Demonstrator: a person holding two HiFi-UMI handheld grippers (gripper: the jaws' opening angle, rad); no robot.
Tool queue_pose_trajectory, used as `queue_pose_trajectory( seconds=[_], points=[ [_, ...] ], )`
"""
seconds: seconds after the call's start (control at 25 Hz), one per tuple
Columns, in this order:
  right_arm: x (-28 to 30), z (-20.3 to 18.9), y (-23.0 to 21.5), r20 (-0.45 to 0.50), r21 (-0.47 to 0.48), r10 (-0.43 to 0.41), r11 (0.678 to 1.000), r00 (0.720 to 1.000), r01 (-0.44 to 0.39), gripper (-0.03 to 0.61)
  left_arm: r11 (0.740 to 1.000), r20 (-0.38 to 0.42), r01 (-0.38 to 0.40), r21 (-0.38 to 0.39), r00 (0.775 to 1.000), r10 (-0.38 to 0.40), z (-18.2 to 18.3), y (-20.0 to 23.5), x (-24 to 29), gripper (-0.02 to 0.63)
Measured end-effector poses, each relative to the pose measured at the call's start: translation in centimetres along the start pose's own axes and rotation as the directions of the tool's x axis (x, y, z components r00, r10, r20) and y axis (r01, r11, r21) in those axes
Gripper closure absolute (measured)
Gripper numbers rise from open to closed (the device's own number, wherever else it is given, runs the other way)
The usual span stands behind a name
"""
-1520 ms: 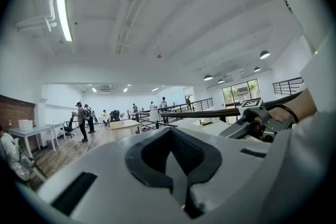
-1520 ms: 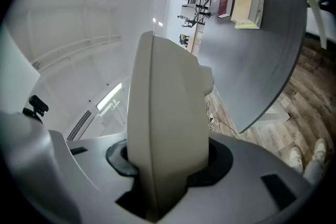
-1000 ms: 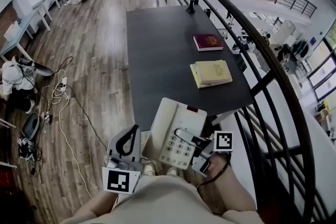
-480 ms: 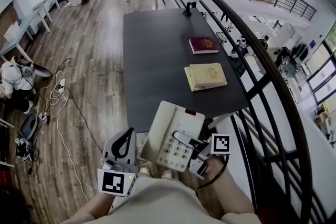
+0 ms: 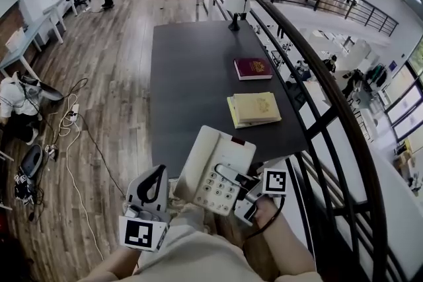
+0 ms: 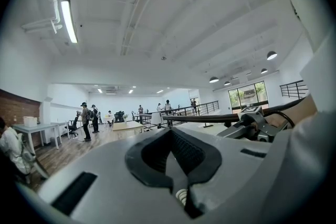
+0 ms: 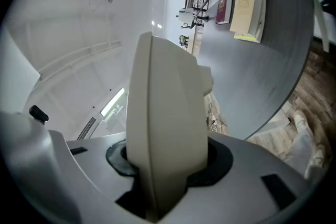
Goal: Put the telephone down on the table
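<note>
Right now the cream plastic push-button telephone [image 5: 215,172] is up in the air at the near short end of the long dark grey table [image 5: 185,76], keypad up and tilted, not resting on anything. Its far corner overlaps that near edge in the head view; the rest hangs over the wooden plank floor [image 5: 112,69]. The right gripper [image 5: 232,175] is clenched on the telephone's right side. The right gripper view shows the cream body wedged upright between both pads, with the table top spreading out ahead.

The left gripper [image 5: 158,176] hangs just beside the telephone's left edge without touching it — its black pads are pressed together with nothing between them.

On the table, a yellowish stack of books [image 5: 254,109] and a maroon hardback book [image 5: 252,68] sit along the right edge, close to the black metal railing [image 5: 330,109]. A small white lamp on a black base [image 5: 234,6] stands at the far end. A broad bare stretch of dark top runs down the left and middle — from the near edge onward.
</note>
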State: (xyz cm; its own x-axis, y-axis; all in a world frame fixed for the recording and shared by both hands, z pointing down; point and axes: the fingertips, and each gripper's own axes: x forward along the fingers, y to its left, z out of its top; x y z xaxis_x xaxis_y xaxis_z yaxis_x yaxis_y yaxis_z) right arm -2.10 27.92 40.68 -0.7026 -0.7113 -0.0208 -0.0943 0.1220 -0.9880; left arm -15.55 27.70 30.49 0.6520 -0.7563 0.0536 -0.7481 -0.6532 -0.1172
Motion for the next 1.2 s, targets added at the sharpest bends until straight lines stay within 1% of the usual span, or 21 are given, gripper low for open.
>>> queue_pose_trajectory(
  seconds=[0.16,0.4,0.48,0.6,0.76,0.84,1.0,1.2],
  points=[
    [0.9,3.0,-0.9,0.006,-0.005,-0.012,1.000,1.000,0.012,0.380,1.000,0.018,-0.010,0.016,1.000,0.009,-0.3,1.0,3.0,0.611],
    [3.7,9.0,-2.8,0.008,-0.017,-0.026,1.000,1.000,0.026,0.380,1.000,0.042,-0.024,0.011,0.999,0.023,-0.6,3.7,9.4,0.611],
    [5.0,11.2,-3.4,0.014,-0.013,-0.035,0.999,0.999,0.035,0.380,1.000,0.048,-0.025,0.011,0.999,0.024,-0.6,4.9,11.8,0.611],
    [7.2,14.2,-4.1,0.012,-0.006,-0.041,0.999,0.999,0.041,0.380,1.000,0.050,-0.027,-0.014,0.998,0.028,-0.4,7.0,15.1,0.611],
    [10.3,18.1,-4.4,0.001,0.003,-0.038,0.999,0.999,0.038,0.380,0.999,0.036,-0.028,-0.021,0.999,0.029,-0.2,10.1,19.3,0.611],
    [12.0,20.1,-4.5,-0.004,0.004,-0.036,0.999,0.999,0.036,0.380,0.999,0.039,-0.044,-0.030,0.998,0.045,0.0,11.9,21.2,0.611],
    [14.8,23.8,-5.1,0.002,-0.001,-0.042,0.999,0.999,0.042,0.380,0.997,0.042,-0.072,-0.026,0.996,0.073,-0.2,15.0,24.0,0.611],
    [17.1,27.3,-5.4,0.017,0.004,-0.052,0.999,0.999,0.052,0.380,0.997,0.023,-0.069,-0.027,0.997,0.070,-0.8,17.0,26.3,0.611]
  ],
)
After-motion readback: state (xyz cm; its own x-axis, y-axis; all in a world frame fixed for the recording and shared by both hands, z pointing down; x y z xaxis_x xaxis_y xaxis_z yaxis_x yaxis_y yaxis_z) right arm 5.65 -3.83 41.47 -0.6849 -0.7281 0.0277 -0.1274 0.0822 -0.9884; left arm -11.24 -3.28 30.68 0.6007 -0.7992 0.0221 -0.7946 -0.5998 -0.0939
